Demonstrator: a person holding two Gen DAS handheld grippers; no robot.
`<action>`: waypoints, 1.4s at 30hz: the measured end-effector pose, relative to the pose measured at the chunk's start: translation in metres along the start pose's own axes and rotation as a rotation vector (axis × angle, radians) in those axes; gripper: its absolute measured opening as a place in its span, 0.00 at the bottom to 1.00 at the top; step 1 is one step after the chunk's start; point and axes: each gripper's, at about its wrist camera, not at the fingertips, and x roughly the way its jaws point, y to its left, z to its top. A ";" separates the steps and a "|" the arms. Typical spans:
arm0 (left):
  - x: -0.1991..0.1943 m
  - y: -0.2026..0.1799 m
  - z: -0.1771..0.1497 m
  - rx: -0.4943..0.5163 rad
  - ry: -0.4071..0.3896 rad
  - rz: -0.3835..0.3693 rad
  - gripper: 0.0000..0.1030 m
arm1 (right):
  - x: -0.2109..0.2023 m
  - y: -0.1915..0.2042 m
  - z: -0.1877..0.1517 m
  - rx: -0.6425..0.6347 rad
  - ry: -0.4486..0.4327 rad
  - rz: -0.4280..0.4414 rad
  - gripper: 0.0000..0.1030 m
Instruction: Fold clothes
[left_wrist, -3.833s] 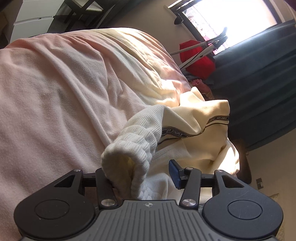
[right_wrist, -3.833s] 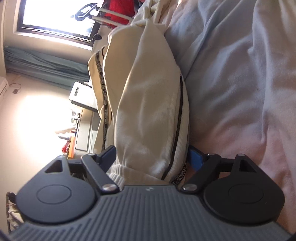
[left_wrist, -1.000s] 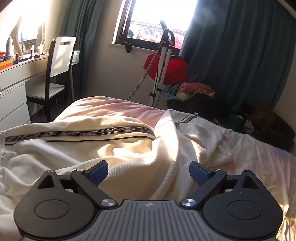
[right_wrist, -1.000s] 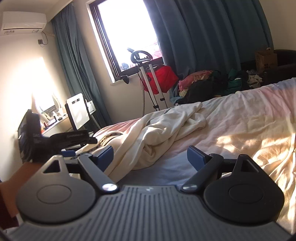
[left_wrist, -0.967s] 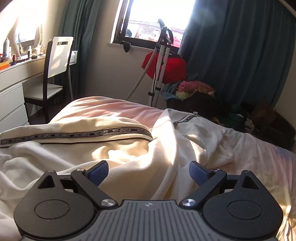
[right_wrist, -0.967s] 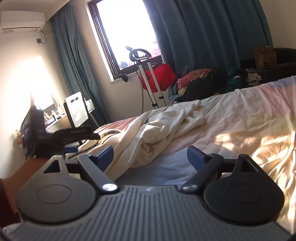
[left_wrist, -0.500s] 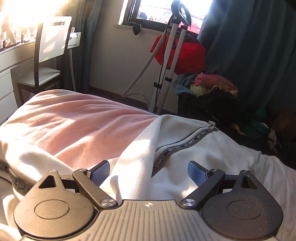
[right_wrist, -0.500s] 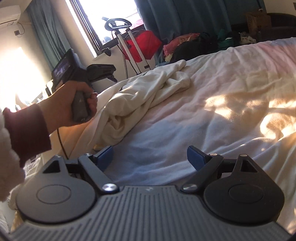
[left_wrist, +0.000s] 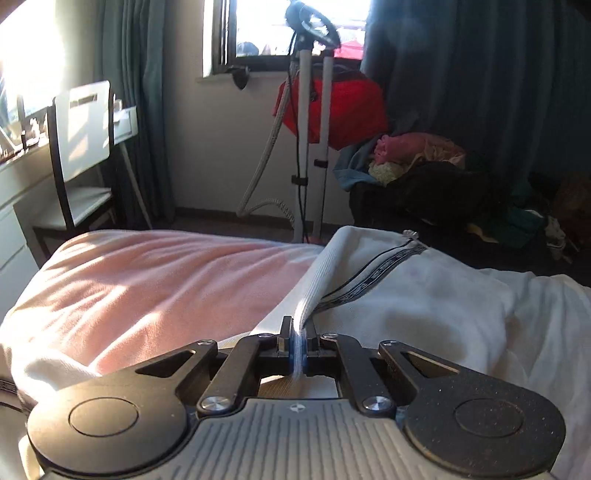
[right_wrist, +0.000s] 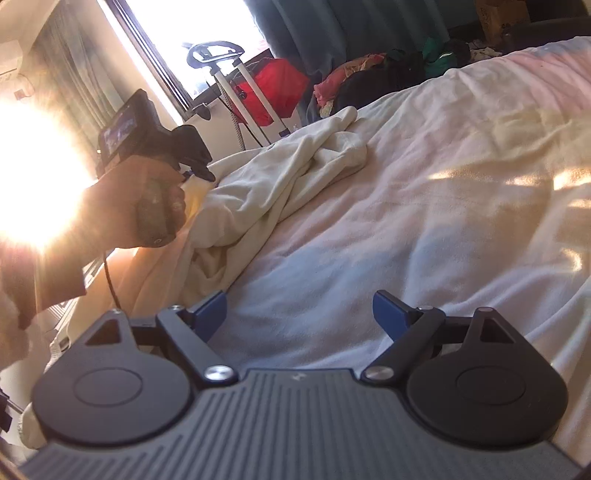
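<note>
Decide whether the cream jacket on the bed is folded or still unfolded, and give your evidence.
Unfolded. The jacket lies rumpled in loose heaps on the bedsheet, no neat layers. The left tongs pinch its ribbed edge.

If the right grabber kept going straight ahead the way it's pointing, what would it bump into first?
Most likely the pale bedsheet. The right gripper is open, holds nothing, and has only bare sheet ahead between its fingers. The cream garment lies off to its left, so it would probably miss that, though depth is hard to judge.
</note>
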 end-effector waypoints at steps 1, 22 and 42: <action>-0.018 -0.007 -0.001 0.041 -0.029 -0.016 0.03 | -0.003 0.000 0.002 0.002 -0.008 -0.003 0.85; -0.315 -0.023 -0.258 0.210 -0.044 -0.463 0.07 | -0.143 -0.013 0.024 0.061 -0.118 -0.025 0.86; -0.363 0.096 -0.242 0.074 -0.193 -0.360 0.67 | -0.139 0.015 -0.012 -0.020 -0.059 0.020 0.86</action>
